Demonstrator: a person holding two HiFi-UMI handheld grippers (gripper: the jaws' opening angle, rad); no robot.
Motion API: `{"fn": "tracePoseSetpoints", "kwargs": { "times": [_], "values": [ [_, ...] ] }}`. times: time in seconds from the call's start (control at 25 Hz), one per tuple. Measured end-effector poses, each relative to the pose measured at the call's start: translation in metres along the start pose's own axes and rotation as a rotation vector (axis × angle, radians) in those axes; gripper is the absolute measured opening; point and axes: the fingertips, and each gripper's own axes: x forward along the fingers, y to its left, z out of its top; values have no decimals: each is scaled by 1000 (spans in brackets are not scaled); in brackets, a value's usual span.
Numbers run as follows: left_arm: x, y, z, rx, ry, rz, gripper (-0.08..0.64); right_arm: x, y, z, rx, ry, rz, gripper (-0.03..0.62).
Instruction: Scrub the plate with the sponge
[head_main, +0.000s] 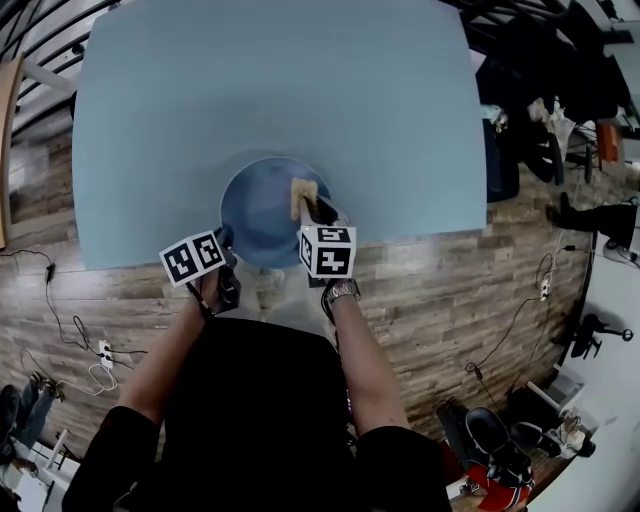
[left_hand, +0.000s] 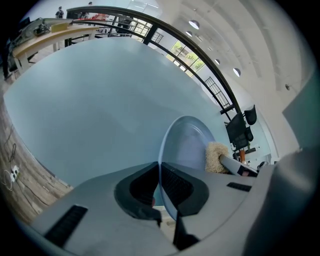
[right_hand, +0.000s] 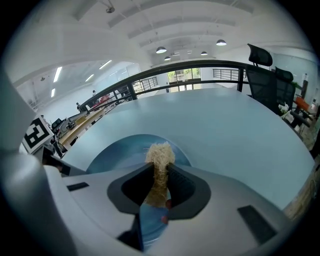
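left gripper (left_hand: 159, 192) clamps plate (left_hand: 187, 145) rim; right gripper (right_hand: 159, 187) pinches sponge (right_hand: 160, 157), pressed on plate

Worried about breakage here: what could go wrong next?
The left gripper pinches only the thin rim of the blue plate, so scrubbing force might work it loose. That plate sits at the near edge of the table and could slide off. The sponge, held narrowly by the right gripper, may twist out.
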Motion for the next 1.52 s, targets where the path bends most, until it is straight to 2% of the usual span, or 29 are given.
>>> {"fn": "tracePoseSetpoints", "kwargs": {
  "times": [0.24,0.48,0.56,0.68,0.84,1.0,1.24,1.36,1.52],
  "values": [
    [0,2,0,-23,-20,12,17,-1,-13,1,-37,36,4,72],
    [-1,5,-2,-25,-19,9,17,-6,-12,-3,-196,75,-7,72],
    [-1,4,-2,-28,-17,4,17,-7,-10,-5,-219,74,8,72],
    [1,1,-2,-29,-14,-6,17,-16,-13,6,-182,47,25,72],
    [0,4,-3,-54,-9,-24,17,-23,1,19,-93,1,105,72],
    [-1,1,-5,-72,-21,-24,17,-23,26,19,-41,-2,182,72],
    [-2,0,-7,-121,-32,-76,18,-4,87,-6,-27,57,349,72],
    [-2,0,-7,-130,-37,-85,20,3,108,-17,-21,92,398,72],
    [-1,0,-8,-150,-40,-101,21,8,127,-29,-62,122,439,72]
  ]
}}
